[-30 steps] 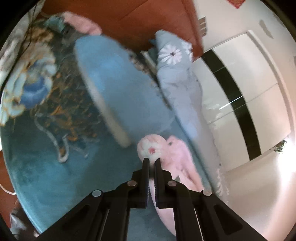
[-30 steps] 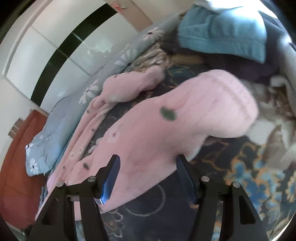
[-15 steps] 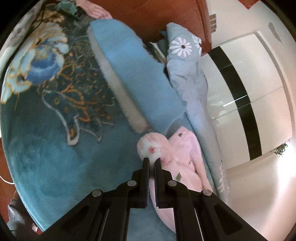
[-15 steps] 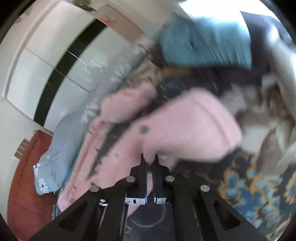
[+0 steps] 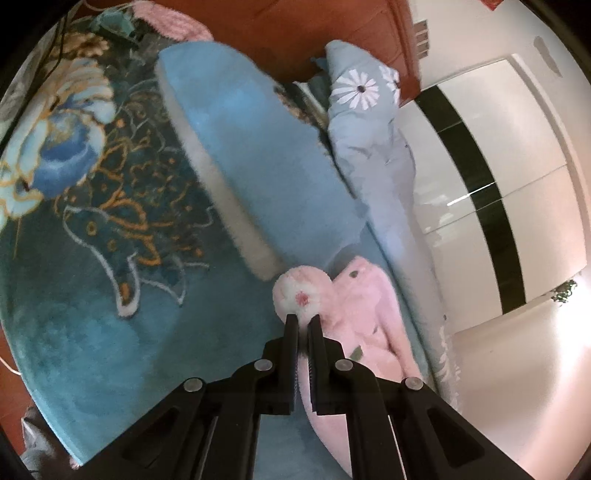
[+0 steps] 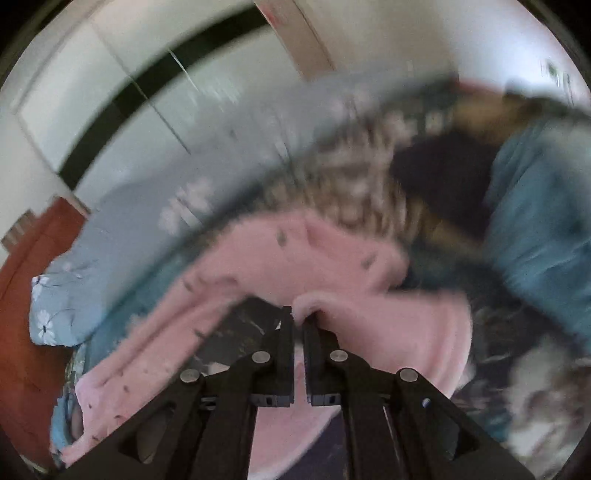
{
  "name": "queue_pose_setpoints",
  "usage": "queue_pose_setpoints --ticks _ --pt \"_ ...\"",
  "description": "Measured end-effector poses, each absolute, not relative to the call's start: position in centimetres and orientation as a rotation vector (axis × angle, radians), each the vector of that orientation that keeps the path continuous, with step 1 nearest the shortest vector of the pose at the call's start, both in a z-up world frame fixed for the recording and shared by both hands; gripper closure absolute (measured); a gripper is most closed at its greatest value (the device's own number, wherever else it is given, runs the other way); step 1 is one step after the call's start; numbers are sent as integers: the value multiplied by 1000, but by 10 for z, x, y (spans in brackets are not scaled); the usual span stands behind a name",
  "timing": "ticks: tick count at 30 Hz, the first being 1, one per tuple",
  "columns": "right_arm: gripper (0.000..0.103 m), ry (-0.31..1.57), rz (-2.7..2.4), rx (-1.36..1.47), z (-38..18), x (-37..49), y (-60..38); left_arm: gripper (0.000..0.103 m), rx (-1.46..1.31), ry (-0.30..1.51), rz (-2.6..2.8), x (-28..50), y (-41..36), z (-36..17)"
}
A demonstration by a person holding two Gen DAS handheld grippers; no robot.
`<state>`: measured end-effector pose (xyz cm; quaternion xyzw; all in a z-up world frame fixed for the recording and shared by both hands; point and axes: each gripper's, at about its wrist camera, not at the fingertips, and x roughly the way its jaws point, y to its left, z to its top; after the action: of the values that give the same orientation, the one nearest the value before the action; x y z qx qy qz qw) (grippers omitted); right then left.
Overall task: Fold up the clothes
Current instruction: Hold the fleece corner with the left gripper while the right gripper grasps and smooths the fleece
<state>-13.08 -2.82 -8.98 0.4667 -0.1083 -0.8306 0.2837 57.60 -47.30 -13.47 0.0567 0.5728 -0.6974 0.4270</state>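
Observation:
A fluffy pink garment (image 5: 365,314) with small dark spots lies on a teal flowered blanket (image 5: 92,258) on the bed. My left gripper (image 5: 303,318) is shut on one end of the pink garment, a rounded white-and-pink bunch at its fingertips. In the right wrist view, which is blurred by motion, my right gripper (image 6: 298,314) is shut on a fold of the same pink garment (image 6: 288,266), which is lifted and drapes to the left and right of the fingers.
A light blue folded blanket (image 5: 251,147) with a white edge lies across the bed beside a grey-blue daisy-print quilt (image 5: 369,122). A red-brown headboard (image 5: 303,29) and a white wardrobe with a black stripe (image 5: 480,184) stand behind. Teal and dark clothes (image 6: 535,221) are piled at right.
My right gripper went from open over the pink garment to shut on a fold of it and has lifted it. My left gripper stays shut on its end, and its view has shifted.

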Motion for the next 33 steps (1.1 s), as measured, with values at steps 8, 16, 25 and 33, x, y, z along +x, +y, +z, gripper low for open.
queue_pose_setpoints --ticks 8,16,25,33 --pt "62 -255 -2112 1227 -93 -123 -39 98 181 1426 -1731 577 -472 -142" --pt "57 -347 -2140 1146 -81 -101 11 98 207 1421 -1713 574 -471 -148" --pt "64 -479 -2103 1343 -125 -121 -1 97 229 1406 -1721 572 -466 -143" --pt "99 -476 -2109 1237 -75 -123 -12 97 207 1387 -1755 566 -477 -122"
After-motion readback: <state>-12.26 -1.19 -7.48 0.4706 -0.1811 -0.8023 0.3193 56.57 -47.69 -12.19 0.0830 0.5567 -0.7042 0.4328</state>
